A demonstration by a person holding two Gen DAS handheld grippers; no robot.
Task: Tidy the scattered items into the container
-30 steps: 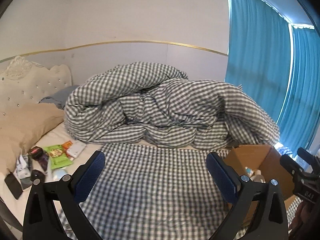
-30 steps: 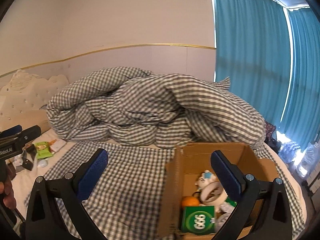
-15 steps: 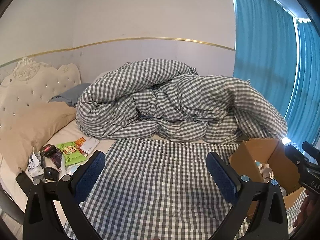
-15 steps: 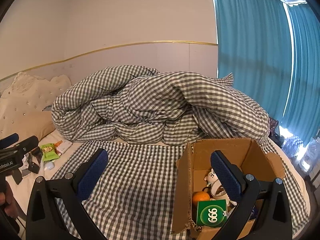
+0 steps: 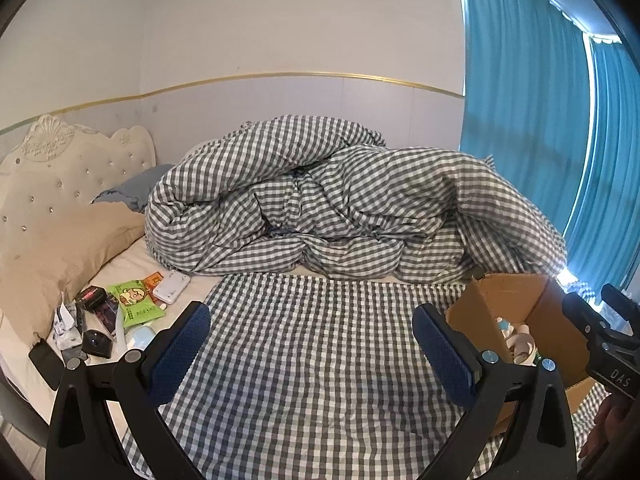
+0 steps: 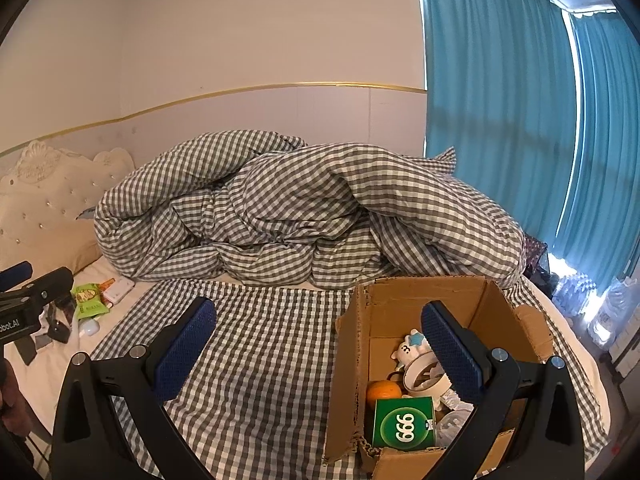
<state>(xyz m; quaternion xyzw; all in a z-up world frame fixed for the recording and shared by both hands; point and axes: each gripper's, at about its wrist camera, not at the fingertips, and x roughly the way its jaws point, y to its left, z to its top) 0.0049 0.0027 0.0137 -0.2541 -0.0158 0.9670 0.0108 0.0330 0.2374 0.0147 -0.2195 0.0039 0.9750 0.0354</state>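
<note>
An open cardboard box (image 6: pixel 412 292) stands on the checked bedsheet at the right; inside lie a green box marked 999 (image 6: pixel 403 422), an orange (image 6: pixel 383 391), a white toy (image 6: pixel 408 350) and a tape roll. The same box (image 5: pixel 520 300) shows at the right of the left wrist view. Scattered items lie by the pillow at the left: a green snack packet (image 5: pixel 136 300), a white flat case (image 5: pixel 172 286), a dark packet (image 5: pixel 94 298), a black round object (image 5: pixel 96 344). My left gripper (image 5: pixel 311 352) hovers open over the sheet. My right gripper (image 6: pixel 320 348) is open beside the box, holding nothing.
A bunched grey checked duvet (image 5: pixel 340 208) fills the far side of the bed. A beige pillow (image 5: pixel 52 248) and white tufted headboard (image 5: pixel 60 160) are at the left. Blue curtains (image 6: pixel 520 120) hang at the right. Plastic bags (image 6: pixel 600 300) sit beyond the bed's right edge.
Both grippers have pulled back and risen, so the bed looks smaller and more of the headboard and box shows. Both stay open and hold nothing.
</note>
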